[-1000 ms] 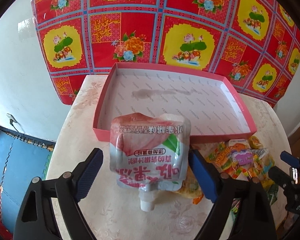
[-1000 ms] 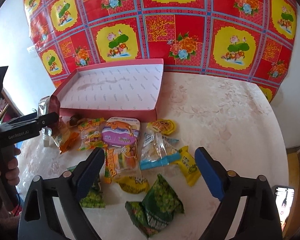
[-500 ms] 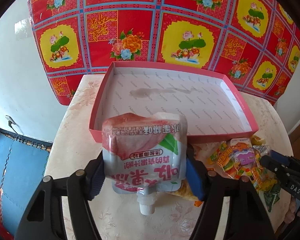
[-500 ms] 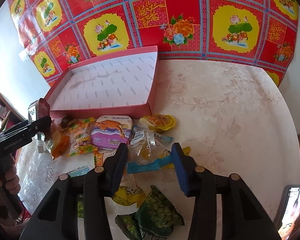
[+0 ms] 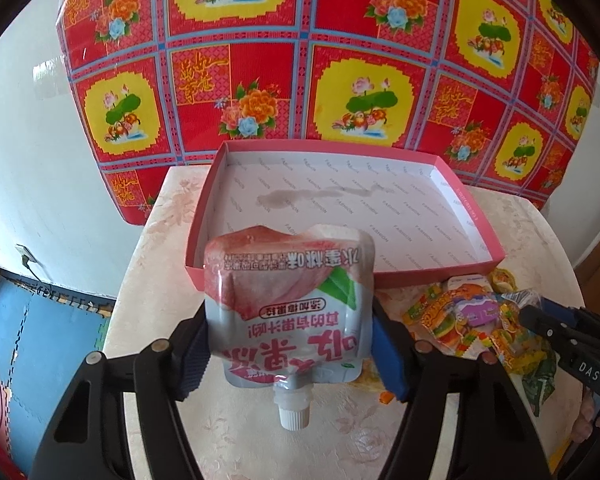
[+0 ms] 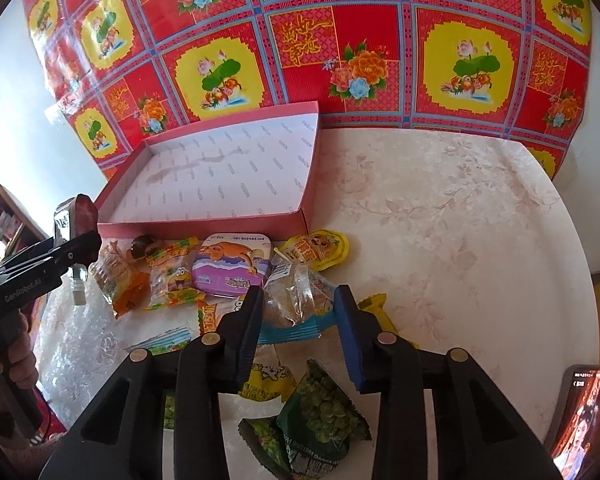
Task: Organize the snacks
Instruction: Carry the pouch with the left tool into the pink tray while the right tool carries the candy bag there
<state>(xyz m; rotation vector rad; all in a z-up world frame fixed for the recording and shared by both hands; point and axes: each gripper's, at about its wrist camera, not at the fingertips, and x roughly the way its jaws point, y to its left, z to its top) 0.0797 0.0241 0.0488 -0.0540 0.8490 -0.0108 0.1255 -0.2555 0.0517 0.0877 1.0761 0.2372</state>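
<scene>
Left tongs (image 5: pixel 290 344) are clamped across a squishy juice pouch (image 5: pixel 288 308), spout down, just short of the pink box (image 5: pixel 466 204). Right tongs (image 6: pixel 299 312) are closing around a crinkly clear packet (image 6: pixel 296 300); grip its middle, it's light and slippery.

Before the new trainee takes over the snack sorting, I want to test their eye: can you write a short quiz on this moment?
1. True or false: the pink box already holds snacks.
2. What do the left tongs grip?
   A. a spouted peach drink pouch
   B. a green pea packet
   C. a purple tin
3. Fill in: the right tongs, jaws closing, straddle a clear ____ with a blue edge.

Key
1. False; only a stain shows inside.
2. A, the spouted peach drink pouch, spout pointing down.
3. Snack bag: the clear snack bag on the table.
</scene>
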